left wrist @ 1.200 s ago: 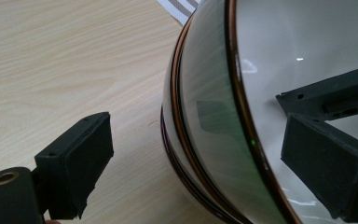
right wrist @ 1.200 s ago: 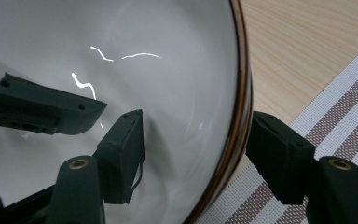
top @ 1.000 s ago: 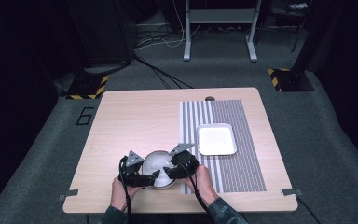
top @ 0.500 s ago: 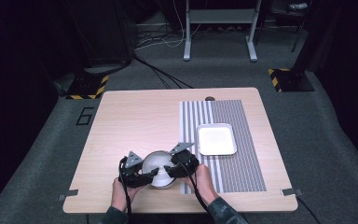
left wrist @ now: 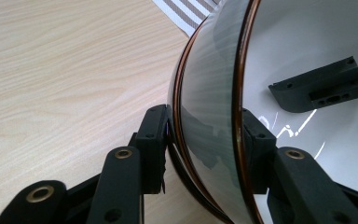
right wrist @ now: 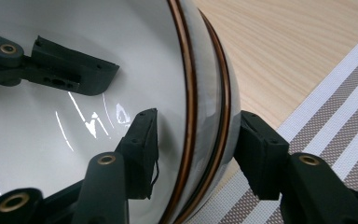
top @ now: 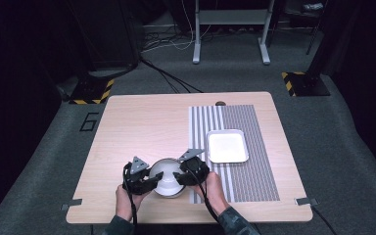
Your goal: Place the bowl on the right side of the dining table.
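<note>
- Where the person's two hands come in at the near edge of the wooden table (top: 142,122), each holds a gripper against one white bowl (top: 166,177) with a thin brown rim line, which sits near the table's 6 o'clock edge.
- The left gripper (top: 149,182) meets the bowl at its 9 o'clock side. In the left gripper view its jaws straddle the wall, one pad outside and one inside, both touching it; they have just been closing, and now they clamp the rim (left wrist: 237,126).
- The right gripper (top: 182,174) takes the bowl at its 3 o'clock side. In the right gripper view the wall stands between its jaws; the outer pad looks to touch the wall, while a small gap shows between the inner pad and the glaze. These jaws have just been closing too, but I cannot tell whether they truly pinch.
- The bowl's right side reaches the edge of a grey-and-white striped placemat (top: 254,176).
- Farther off, toward 1 o'clock from the bowl, a white rectangular tray (top: 227,146) lies on that mat, well apart from both grippers.
- At the mat's far edge, 12 o'clock, a small dark round spot (top: 220,103) sits in the tabletop.
</note>
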The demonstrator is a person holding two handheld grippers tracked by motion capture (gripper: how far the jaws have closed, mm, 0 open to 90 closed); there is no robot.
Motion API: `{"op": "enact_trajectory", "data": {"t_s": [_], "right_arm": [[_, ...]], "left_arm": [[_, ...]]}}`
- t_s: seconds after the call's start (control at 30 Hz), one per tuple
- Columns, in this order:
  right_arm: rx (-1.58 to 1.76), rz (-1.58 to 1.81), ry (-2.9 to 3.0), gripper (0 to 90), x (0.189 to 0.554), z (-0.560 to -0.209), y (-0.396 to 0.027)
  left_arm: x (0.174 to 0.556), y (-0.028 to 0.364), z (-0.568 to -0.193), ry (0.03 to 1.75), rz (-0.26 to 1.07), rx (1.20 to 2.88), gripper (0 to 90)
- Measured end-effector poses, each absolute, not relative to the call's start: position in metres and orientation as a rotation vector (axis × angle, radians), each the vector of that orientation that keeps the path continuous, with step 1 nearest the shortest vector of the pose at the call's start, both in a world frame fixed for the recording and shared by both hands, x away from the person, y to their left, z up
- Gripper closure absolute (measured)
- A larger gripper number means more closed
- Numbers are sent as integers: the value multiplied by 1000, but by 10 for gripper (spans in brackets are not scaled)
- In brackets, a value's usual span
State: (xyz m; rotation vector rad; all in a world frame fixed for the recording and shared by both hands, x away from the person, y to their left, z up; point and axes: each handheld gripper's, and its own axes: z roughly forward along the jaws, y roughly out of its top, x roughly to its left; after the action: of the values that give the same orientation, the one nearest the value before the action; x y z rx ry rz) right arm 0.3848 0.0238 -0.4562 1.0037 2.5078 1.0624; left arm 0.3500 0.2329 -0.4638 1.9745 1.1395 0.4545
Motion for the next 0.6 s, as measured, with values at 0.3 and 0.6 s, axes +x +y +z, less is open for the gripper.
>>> {"op": "enact_trajectory", "data": {"t_s": [0.3, 0.6], "right_arm": [[915, 1006, 2444, 597, 378, -448, 26], [899, 1018, 2418, 646, 377, -445, 25]], "left_arm": [[348, 232, -459, 1131, 508, 1976, 664], [346, 230, -454, 1116, 563, 1988, 707]]}}
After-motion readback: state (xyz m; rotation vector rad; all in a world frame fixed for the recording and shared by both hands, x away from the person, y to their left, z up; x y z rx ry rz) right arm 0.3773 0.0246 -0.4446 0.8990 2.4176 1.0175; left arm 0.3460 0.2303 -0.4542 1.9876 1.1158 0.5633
